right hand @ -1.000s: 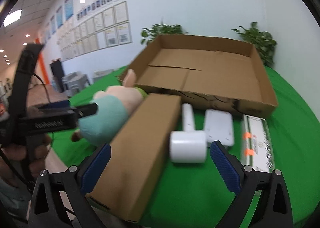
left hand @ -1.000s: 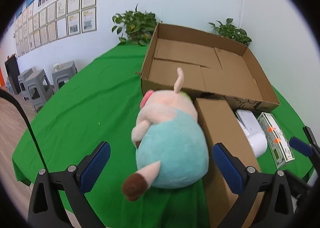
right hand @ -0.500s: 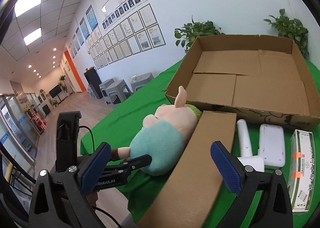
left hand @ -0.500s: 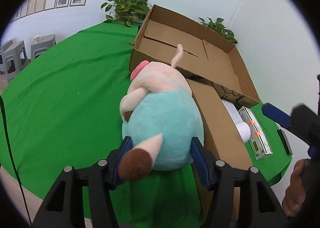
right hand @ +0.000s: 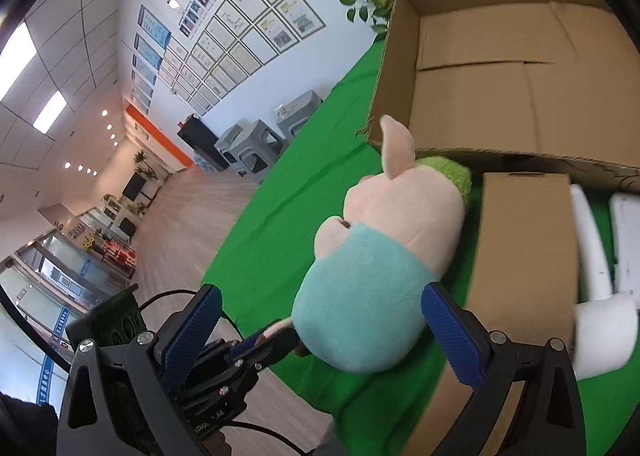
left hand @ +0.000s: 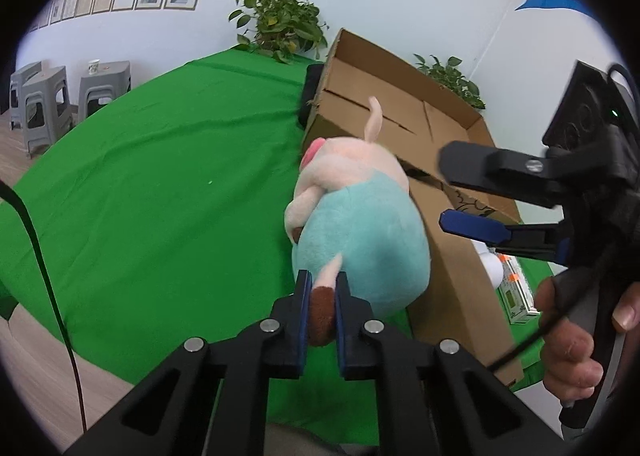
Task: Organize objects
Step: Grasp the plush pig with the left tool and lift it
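Note:
A plush pig (left hand: 360,240) in a teal shirt lies on the green cloth beside a long closed carton (left hand: 460,288). My left gripper (left hand: 320,276) is closing its jaws on the pig's brown foot (left hand: 320,312), and both pads press on it. In the right wrist view the left gripper (right hand: 272,336) grips that leg below the pig (right hand: 376,280). My right gripper (right hand: 320,336) is open, its blue pads (right hand: 448,340) spread wide on either side of the teal body without touching it. From the left wrist view the right gripper (left hand: 442,192) hovers over the carton, held by a hand (left hand: 572,344).
A large open cardboard box (right hand: 480,104) stands behind the pig, with nothing in it. Right of the carton (right hand: 524,248) lie a white handled device (right hand: 600,320), a flat white item (right hand: 626,232) and a green-white packet (left hand: 516,292). Potted plants (left hand: 280,24) and grey stools (left hand: 40,104) stand beyond.
The left jaws went from wide open to shut on the pig's foot. The right gripper swung left, from over the carton and white items to around the pig's body.

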`<state>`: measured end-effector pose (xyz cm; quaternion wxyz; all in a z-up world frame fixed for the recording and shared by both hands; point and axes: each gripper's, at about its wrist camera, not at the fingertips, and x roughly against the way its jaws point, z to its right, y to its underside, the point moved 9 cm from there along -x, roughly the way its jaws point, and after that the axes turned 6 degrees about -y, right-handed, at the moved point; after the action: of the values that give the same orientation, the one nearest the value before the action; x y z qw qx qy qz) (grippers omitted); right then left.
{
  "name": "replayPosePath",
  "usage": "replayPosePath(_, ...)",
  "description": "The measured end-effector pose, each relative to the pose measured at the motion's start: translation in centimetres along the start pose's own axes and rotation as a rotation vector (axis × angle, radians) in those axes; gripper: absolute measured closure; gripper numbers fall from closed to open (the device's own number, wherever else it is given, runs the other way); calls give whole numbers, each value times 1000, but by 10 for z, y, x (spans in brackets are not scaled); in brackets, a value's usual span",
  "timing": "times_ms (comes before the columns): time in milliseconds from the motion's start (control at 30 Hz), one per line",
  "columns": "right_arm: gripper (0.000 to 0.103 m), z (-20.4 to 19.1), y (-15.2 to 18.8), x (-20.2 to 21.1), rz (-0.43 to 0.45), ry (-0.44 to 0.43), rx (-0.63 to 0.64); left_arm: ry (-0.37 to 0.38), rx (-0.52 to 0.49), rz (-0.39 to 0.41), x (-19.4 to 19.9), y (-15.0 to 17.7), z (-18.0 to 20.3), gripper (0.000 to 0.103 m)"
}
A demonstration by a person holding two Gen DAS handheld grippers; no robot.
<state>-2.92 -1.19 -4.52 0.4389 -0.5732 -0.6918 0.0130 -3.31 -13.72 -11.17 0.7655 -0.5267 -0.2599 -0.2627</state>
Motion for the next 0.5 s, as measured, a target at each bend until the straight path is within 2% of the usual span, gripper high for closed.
replayPosePath(100, 2, 9, 0, -25, -59, 73, -21, 11, 16, 0, 3, 1, -4, 91)
replayPosePath(167, 2, 17, 0, -37, -89, 83, -53, 43, 29, 12, 8, -1, -3, 82)
replayPosePath(233, 2, 22, 0, -44, -105, 80, -78, 73, 41, 21, 10, -5, -2, 61)
replayPosePath(267, 2, 25, -2, -46, -110, 84, -82, 74, 46, 26, 10, -7, -2, 42)
replayPosePath(300, 2, 29, -2, -47, -110, 84, -83, 79, 56, 33, 9, -10, -3, 32)
replayPosePath(500, 2, 47, -19, -53, -86, 74, -122, 216, 62, 20, -9, -23, 14, 32)
